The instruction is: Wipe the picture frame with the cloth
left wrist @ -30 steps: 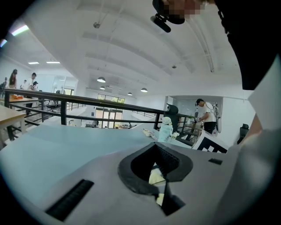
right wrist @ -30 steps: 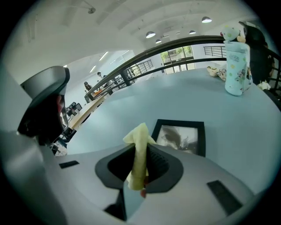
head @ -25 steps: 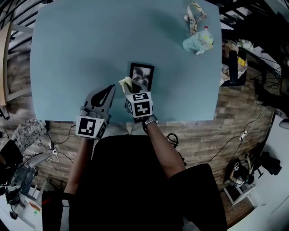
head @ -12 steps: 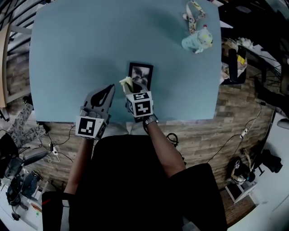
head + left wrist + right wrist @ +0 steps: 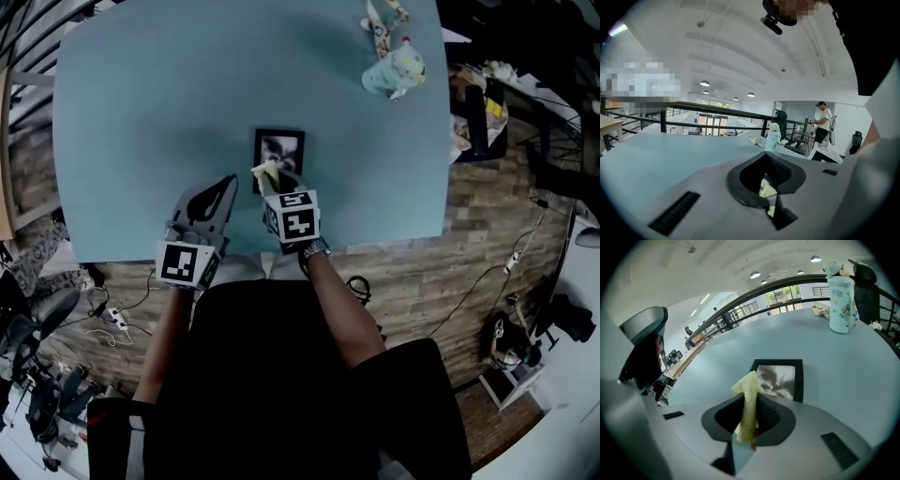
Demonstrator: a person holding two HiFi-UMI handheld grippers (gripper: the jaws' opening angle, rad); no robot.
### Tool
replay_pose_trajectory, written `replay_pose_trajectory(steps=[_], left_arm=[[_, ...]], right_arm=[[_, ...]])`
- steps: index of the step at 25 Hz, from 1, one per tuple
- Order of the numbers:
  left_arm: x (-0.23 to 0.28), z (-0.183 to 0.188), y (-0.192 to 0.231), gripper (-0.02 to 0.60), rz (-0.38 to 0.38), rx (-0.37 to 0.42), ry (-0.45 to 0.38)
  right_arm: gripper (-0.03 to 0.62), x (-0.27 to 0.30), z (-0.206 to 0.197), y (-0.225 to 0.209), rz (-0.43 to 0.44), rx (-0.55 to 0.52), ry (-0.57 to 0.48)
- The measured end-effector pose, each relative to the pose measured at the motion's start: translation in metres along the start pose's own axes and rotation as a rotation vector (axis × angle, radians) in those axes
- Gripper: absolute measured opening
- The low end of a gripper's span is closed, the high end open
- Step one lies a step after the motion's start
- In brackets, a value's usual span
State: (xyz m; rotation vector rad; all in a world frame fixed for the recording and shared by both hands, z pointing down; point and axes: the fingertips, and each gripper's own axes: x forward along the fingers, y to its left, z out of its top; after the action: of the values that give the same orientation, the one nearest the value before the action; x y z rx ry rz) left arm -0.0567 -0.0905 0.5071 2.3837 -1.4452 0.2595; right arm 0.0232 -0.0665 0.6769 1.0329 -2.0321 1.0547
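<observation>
Where the right gripper's (image 5: 749,420) fingers (image 5: 771,414) close, the cloth (image 5: 749,394) sits pinched between.

No word, number or brand can be read anywhere. The left marker cube (image 5: 185,263) on the left gripper (image 5: 225,184) and the right marker cube (image 5: 298,221) on the right gripper (image 5: 273,180), both on the person's side of the picture frame (image 5: 281,148), bear only black-and-white square codes, not letters. The pale bottle (image 5: 394,70) beyond the frame carries small printed figures, perhaps with lettering, too small to tell.
</observation>
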Motion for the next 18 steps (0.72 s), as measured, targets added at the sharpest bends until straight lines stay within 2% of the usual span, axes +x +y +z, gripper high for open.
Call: replay_pose_trajectory(steps=[18], left_arm=[[0.022, 0.004, -0.033, -0.003, -0.074, 0.028, 0.007]], right_arm=[[0.058, -0.032, -0.002, -0.052, -0.078, 0.076, -0.048]])
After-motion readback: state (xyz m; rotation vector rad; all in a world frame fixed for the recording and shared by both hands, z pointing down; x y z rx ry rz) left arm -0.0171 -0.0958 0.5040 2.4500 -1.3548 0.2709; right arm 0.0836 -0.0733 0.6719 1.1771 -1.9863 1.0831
